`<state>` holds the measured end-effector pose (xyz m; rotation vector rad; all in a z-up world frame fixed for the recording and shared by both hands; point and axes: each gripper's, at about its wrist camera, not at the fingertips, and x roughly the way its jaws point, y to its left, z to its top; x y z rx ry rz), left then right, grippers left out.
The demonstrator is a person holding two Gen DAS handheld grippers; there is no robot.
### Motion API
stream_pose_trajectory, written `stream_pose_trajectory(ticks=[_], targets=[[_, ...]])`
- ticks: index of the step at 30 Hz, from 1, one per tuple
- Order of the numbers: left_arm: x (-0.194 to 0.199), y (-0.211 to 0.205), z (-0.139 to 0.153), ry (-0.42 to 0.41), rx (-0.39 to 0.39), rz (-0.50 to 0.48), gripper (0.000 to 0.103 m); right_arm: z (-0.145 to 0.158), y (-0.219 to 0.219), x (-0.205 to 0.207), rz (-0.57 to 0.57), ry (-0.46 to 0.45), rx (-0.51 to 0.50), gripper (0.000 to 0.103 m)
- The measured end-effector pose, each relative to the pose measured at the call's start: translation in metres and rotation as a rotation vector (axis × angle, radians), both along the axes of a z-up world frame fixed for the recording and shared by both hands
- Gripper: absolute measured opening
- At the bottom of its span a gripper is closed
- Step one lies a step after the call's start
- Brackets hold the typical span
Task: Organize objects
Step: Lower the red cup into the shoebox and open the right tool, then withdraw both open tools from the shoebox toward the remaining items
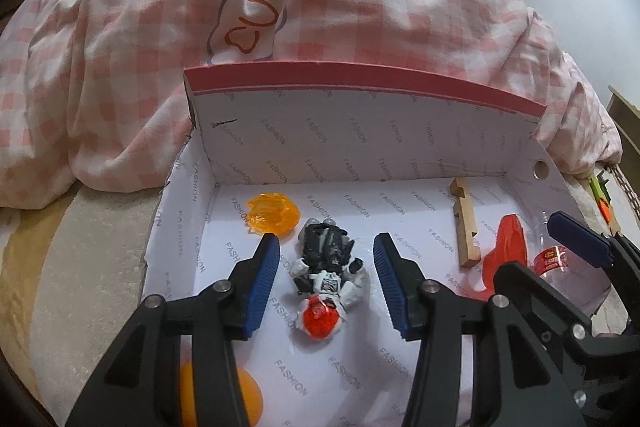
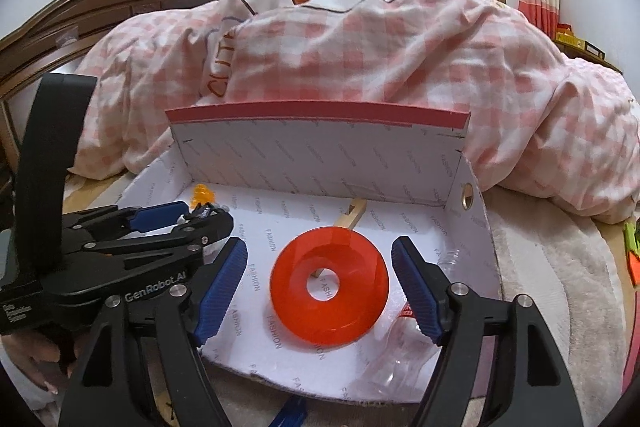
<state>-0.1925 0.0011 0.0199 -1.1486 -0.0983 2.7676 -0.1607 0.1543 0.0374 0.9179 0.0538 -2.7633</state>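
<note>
A white cardboard box (image 1: pixel 360 147) with a red rim lies open on the bed. On its floor lies a black-and-white toy figure (image 1: pixel 328 283) with an orange-red head. My left gripper (image 1: pixel 326 241) stands open over it, a blue pad on either side, neither touching. A red-orange ring-shaped disc (image 2: pixel 330 287) rests on the box floor between the fingers of my right gripper (image 2: pixel 320 243), which is open and clear of it. Also in the box are a translucent orange piece (image 1: pixel 273 215), a wooden block (image 1: pixel 464 223) and a clear plastic bottle (image 2: pixel 400 359).
A pink checked duvet (image 2: pixel 380 67) is heaped behind the box, with a dark wooden headboard (image 2: pixel 100 3) beyond. An orange ball (image 1: pixel 224 399) shows under my left gripper's finger. A green and orange toy (image 2: pixel 632 251) lies on the beige blanket (image 2: pixel 560 287) at the right.
</note>
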Motion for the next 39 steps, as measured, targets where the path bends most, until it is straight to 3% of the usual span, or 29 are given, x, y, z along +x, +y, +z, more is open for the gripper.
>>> stream_pose_trajectory(ticks=[19, 34, 39], targets=[[0.059, -0.014, 0.044, 0.049, 0.007, -0.083, 0.049, 0.008, 0.018, 0.059, -0.002, -0.023, -0.047, 0.077], [0.102, -0.008, 0.041, 0.029, 0.019, -0.082, 0.049, 0.007, 0.02, 0.113, 0.032, -0.045, -0.046, 0.077], [0.112, -0.014, 0.029, -0.005, 0.002, -0.061, 0.049, 0.0, 0.01, 0.123, 0.081, -0.095, -0.094, 0.077]])
